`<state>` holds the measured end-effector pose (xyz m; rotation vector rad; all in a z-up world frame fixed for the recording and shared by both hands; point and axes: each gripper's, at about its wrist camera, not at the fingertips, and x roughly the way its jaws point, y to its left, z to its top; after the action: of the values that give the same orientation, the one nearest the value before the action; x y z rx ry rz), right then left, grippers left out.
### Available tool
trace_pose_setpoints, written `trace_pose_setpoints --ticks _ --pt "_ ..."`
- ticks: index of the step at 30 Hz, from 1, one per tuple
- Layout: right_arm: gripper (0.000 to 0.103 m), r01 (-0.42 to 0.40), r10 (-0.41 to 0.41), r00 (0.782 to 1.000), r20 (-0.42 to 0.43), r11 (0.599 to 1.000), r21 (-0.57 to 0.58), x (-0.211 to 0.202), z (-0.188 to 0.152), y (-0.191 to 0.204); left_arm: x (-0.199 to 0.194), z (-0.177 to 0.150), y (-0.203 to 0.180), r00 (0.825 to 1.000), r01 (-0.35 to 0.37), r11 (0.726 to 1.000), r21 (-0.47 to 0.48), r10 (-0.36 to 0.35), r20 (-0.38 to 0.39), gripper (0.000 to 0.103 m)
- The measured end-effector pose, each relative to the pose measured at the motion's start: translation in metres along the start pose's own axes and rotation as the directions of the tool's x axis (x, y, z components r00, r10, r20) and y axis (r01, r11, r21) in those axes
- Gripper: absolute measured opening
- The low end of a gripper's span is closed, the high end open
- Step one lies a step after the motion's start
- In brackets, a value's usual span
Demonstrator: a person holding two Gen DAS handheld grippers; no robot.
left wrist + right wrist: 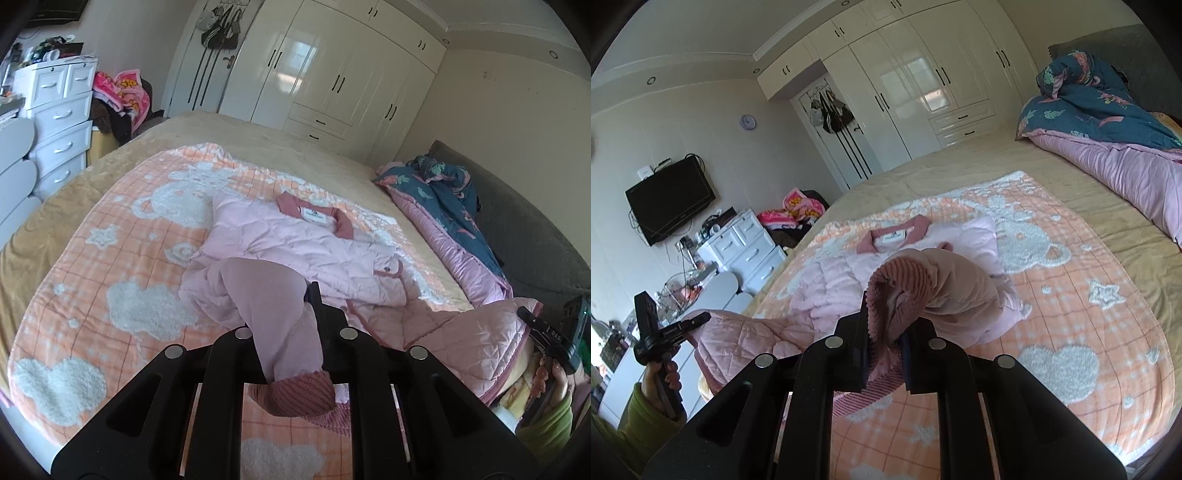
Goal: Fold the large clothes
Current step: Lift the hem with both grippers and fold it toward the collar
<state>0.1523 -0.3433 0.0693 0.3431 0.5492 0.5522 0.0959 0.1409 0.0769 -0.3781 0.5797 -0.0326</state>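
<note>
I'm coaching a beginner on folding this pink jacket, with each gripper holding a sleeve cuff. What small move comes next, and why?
Probably carry both cuffs forward over the jacket's body and lay the sleeves across it. The left gripper and the right gripper are each shut on a ribbed cuff, lifted off the blanket, while the body lies flat, collar away from the camera.

Glossy white wardrobe (332, 77) filled far wall, daylight glinting on doors. Bags hung on white door (831, 110) left of it. Flat TV (670, 199) mounted on left wall, round clock (748, 122) above right. White drawer unit (61, 110) stood at left. Beige bedspread (229, 129) covered bed; dark headboard (517, 206) at right.
</note>
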Motion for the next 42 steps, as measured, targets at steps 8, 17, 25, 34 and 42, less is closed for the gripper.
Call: trace_pose_setpoints --ticks 8,17,25,34,42 --pt "0.012 0.010 -0.010 0.999 0.030 1.000 -0.005 0.002 0.021 0.005 0.001 0.020 -0.009 0.999 -0.021 0.999 0.027 0.020 0.036 0.006" --pt "0.012 0.014 -0.014 0.999 0.049 1.000 0.007 0.008 0.041 0.008 0.005 0.038 -0.008 0.999 -0.024 1.000 0.019 0.023 0.047 0.007" --pt "0.012 0.017 -0.017 0.998 0.068 1.000 0.003 0.015 0.058 0.012 0.015 0.057 -0.009 0.998 -0.027 1.000 0.010 0.026 0.065 0.007" --pt "0.012 0.018 -0.021 0.995 0.097 0.999 0.031 0.031 0.078 0.005 0.030 0.078 -0.009 0.995 -0.034 0.999 -0.017 0.036 0.094 0.007" --pt "0.012 0.024 -0.029 0.994 0.102 0.999 0.045 0.047 0.099 -0.005 0.045 0.096 -0.014 0.993 -0.057 0.998 -0.010 0.057 0.103 0.007"
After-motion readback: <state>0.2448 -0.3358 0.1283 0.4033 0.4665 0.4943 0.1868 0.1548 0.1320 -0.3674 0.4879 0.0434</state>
